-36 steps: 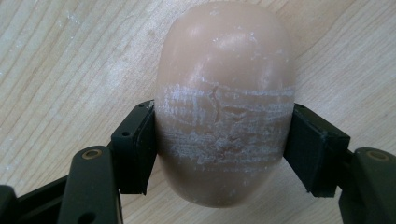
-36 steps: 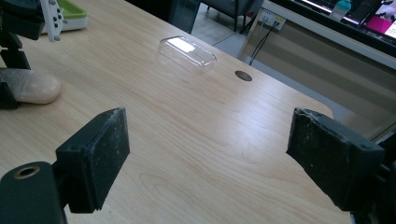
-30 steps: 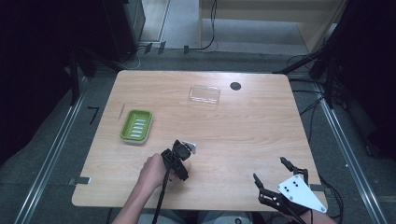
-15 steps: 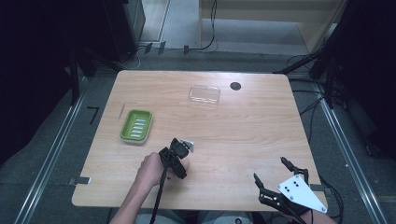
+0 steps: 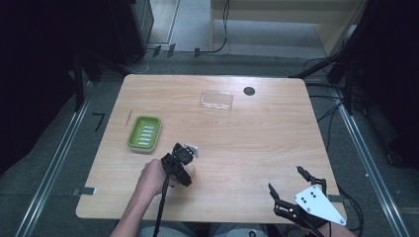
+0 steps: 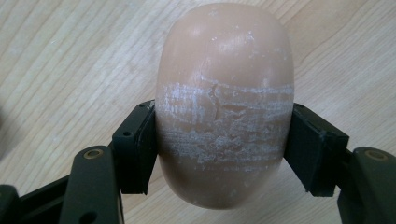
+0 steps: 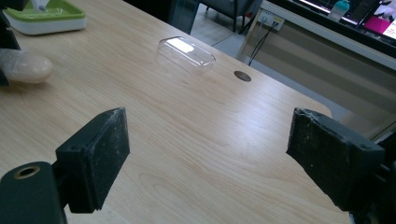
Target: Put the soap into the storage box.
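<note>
Soap bar (image 6: 224,102), pale pink oval with scuffed white streaks, sits clamped across its short axis by the left claw (image 6: 223,149); long axis runs straight out along the claw's reach; pads press both flanks, bar low over or on the desk (image 5: 257,138), can't tell which; in the high view the left claw (image 5: 184,157) is near the front-left of the desk, green soap dish (image 5: 144,132) just beyond it toward the far-left, close but apart; likely drop target, so the move turns on carrying the bar up-left and lining its long axis with the dish's long side; clear lid (image 5: 217,99) lies well apart, far centre; right claw (image 5: 291,190) gapes wide with nothing between the pads, parked at the front-right edge, much farther from dish and soap; left hand (image 5: 150,177) does the job.
</note>
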A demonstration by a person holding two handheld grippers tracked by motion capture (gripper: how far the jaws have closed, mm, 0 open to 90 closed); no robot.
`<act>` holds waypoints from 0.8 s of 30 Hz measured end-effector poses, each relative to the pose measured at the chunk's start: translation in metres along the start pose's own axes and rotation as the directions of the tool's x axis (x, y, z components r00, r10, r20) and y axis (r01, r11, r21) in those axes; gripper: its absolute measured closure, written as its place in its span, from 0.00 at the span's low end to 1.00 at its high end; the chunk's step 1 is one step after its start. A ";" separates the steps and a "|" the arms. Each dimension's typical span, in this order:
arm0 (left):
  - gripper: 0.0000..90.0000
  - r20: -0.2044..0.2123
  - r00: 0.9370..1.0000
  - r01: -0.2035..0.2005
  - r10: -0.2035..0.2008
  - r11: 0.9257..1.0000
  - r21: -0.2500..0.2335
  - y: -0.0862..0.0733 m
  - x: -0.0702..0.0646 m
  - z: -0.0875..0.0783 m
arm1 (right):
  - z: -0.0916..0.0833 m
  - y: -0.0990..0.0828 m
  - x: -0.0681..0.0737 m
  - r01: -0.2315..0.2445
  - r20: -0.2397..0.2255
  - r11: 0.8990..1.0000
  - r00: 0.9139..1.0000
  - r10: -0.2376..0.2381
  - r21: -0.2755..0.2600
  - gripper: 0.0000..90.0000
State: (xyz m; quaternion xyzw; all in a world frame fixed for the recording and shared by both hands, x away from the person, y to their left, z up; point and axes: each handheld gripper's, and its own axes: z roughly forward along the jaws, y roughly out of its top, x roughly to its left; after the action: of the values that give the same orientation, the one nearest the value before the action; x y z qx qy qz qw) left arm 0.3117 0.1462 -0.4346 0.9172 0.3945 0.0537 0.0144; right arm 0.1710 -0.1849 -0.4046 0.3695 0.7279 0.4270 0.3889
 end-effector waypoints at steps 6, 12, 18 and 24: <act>0.37 -0.002 1.000 0.013 -0.013 1.000 -0.004 -0.005 0.007 -0.003 | 0.000 0.000 0.000 -0.001 0.002 1.000 1.000 0.001 -0.001 0.15; 0.37 -0.006 0.999 0.034 -0.034 0.999 -0.009 -0.011 0.014 -0.006 | 0.000 0.000 0.000 -0.001 0.001 1.000 1.000 0.001 -0.002 0.15; 0.37 -0.007 0.999 0.053 -0.054 0.999 -0.008 -0.018 0.022 -0.009 | 0.000 0.000 0.000 0.000 0.001 1.000 1.000 0.000 -0.001 0.15; 0.37 -0.011 0.997 0.077 -0.077 0.997 -0.010 -0.024 0.030 -0.011 | 0.000 0.000 0.000 0.000 0.000 1.000 1.000 0.000 -0.003 0.15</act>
State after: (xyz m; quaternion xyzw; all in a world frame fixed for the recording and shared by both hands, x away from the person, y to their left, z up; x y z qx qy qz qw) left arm 0.3139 0.1843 -0.4229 0.9009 0.4295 0.0602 0.0185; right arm 0.1709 -0.1851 -0.4045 0.3691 0.7272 0.4280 0.3895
